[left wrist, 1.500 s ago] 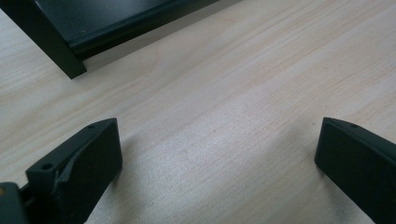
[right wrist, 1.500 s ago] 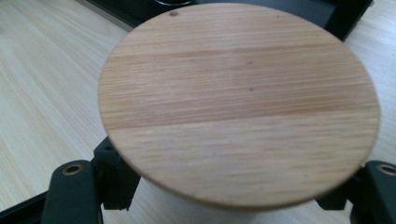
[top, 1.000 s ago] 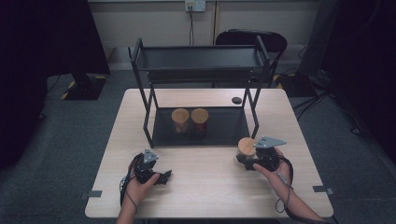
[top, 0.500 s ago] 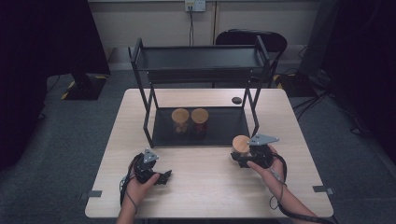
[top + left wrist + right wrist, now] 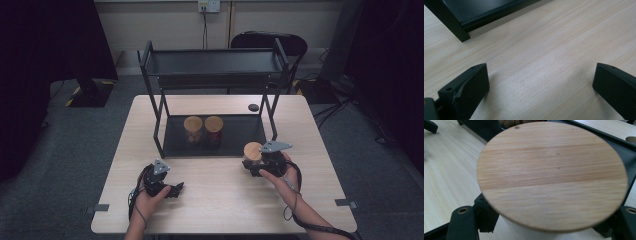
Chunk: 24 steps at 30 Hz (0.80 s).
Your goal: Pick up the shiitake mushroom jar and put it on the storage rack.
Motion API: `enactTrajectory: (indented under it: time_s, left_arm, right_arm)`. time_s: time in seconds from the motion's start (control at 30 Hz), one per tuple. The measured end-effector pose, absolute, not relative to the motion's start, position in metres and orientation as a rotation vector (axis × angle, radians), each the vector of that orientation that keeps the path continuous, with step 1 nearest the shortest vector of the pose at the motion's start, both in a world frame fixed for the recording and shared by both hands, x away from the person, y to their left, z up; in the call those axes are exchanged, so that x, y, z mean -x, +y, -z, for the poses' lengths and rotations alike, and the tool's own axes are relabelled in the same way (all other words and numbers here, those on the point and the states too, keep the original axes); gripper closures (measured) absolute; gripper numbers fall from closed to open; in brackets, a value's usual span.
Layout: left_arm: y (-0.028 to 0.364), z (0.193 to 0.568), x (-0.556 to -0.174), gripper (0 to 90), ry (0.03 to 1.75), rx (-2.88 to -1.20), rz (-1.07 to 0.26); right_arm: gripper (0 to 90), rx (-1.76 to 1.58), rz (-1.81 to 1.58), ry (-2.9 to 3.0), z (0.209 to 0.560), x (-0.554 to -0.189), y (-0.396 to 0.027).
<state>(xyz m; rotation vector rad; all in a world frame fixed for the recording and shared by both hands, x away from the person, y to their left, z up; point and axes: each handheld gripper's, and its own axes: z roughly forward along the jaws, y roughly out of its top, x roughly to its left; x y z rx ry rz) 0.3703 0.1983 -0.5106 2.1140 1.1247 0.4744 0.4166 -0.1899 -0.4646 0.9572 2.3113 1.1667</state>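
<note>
A jar with a round wooden lid (image 5: 252, 149) is held just above the table, right in front of the black rack's lower tray (image 5: 240, 135). My right gripper (image 5: 255, 165) is shut on this jar. In the right gripper view the lid (image 5: 551, 175) covers most of the picture, with a black jaw at each side of the pale jar body. Two more wooden-lidded jars (image 5: 192, 125) (image 5: 213, 124) stand side by side on the lower tray. My left gripper (image 5: 172, 189) rests on the table at the front left, open, with bare wood between its fingers (image 5: 466, 87).
The black two-level rack (image 5: 215, 62) stands on the far half of the table, its front left leg (image 5: 451, 22) close to my left gripper. A small dark round object (image 5: 253, 107) lies on the table behind the rack's right legs. A chair (image 5: 270, 40) stands beyond the table.
My right gripper has carried the jar a little to the left and nearer the rack's front edge. The left gripper has stayed still.
</note>
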Motion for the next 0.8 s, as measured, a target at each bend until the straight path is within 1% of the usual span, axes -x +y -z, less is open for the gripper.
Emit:
enactTrajectory:
  time_s: [0.8]
  left_arm:
    - [0.198,0.511,-0.37,0.3,1.124,-2.114,-0.475]
  right_arm:
    - [25.3,-0.965,-1.161,2.308,0.459,-0.438,-0.168]
